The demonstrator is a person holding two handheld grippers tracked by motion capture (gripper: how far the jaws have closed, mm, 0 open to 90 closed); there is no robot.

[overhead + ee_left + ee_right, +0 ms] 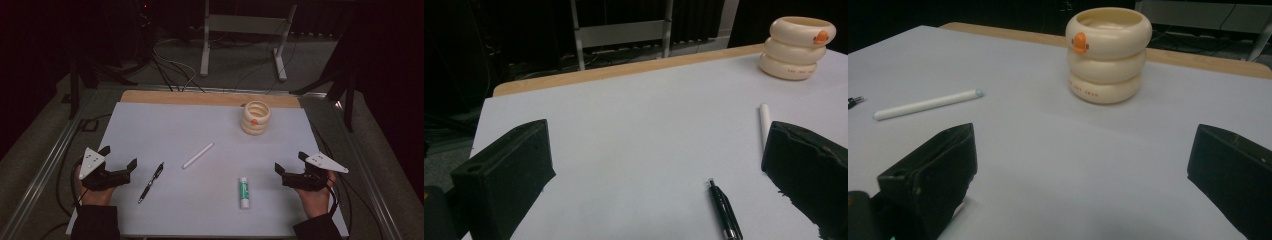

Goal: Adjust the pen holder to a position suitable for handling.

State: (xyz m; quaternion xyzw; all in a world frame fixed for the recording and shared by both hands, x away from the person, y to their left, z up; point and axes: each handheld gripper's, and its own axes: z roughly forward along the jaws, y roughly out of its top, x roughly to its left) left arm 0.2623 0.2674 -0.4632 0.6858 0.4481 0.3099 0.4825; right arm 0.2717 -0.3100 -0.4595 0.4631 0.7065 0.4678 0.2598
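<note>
Dark floor and cables surround a table covered by a pale sheet (165,125), where three writing things lie loose and well apart, likely laid out for sorting into the cream ringed cup (255,118) standing upright near the far edge. Nearest the left gripper (120,159) is the black pen (151,182), lying flat just beyond its spread, empty jaws. With the white stick (198,155) at mid-sheet and the green-labelled glue stick (243,192) close by, the right gripper (289,162) also rests wide open and holds nothing.
</note>
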